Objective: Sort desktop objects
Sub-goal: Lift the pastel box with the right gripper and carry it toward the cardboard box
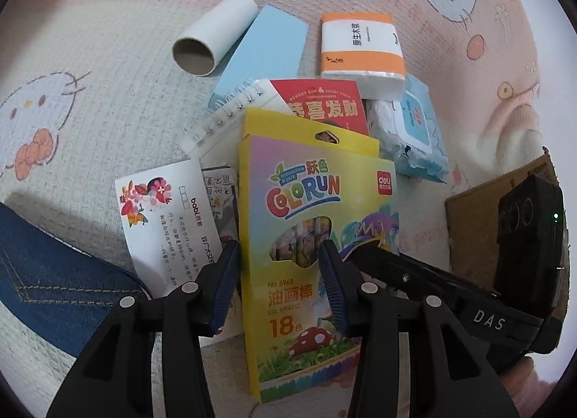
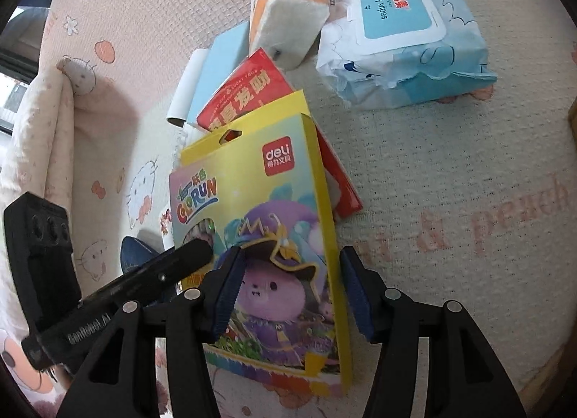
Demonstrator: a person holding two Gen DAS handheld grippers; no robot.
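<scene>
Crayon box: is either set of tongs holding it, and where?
Cannot tell for sure. Both the left tongs and right tongs straddle the lower half of the crayon box, but gaps show beside the pads, so no firm hold is visible.

The right tool stands open astride the yellow crayon box, pads clear; baby wipes lie beyond.

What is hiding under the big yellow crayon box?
Under the crayon box peek a red packet, a spiral notebook and a flowery white card. The box covers much of each, so anything else beneath it cannot be seen.
</scene>
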